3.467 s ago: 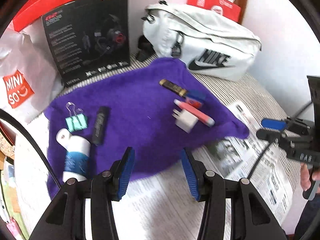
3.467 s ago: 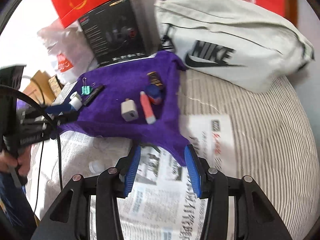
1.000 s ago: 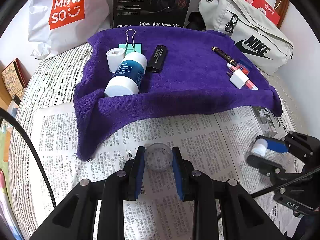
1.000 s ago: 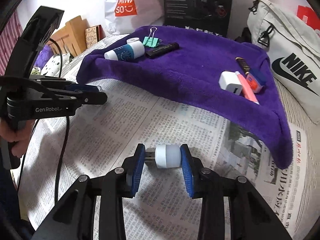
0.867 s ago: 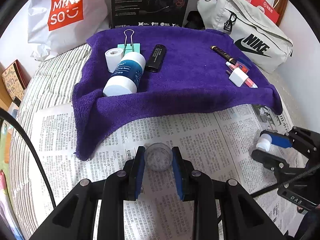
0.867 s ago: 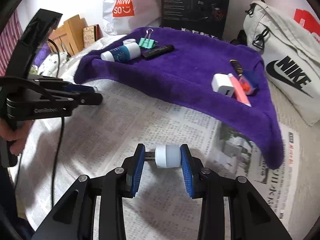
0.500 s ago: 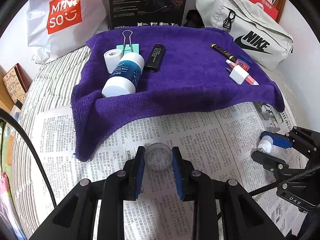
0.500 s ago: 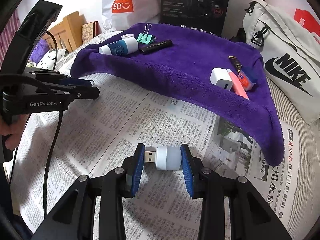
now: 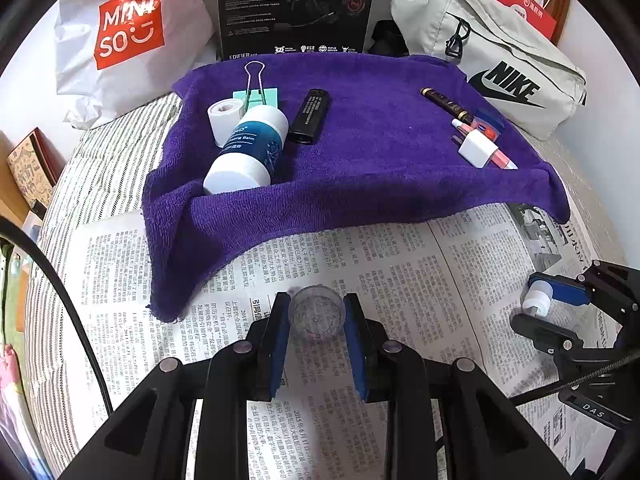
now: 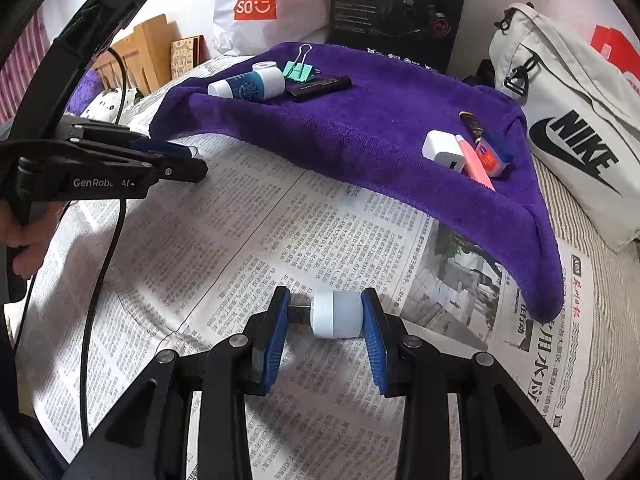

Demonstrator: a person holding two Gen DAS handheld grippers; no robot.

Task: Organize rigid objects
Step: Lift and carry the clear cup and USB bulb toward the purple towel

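Both views are bright and evenly lit, daylight-white, with colours strong on the purple towel. Shadows are soft: a dim band lies under the towel's front fold on the newspaper, and in the right wrist view a broad grey shadow falls across the newspaper at nine o'clock. Fisheye bending is heavy; straight print lines curve, and a black rim cuts off the corners. The centre is sharp, text readable. The white plastic bag at eleven o'clock is nearly blown out. No motion blur shows.
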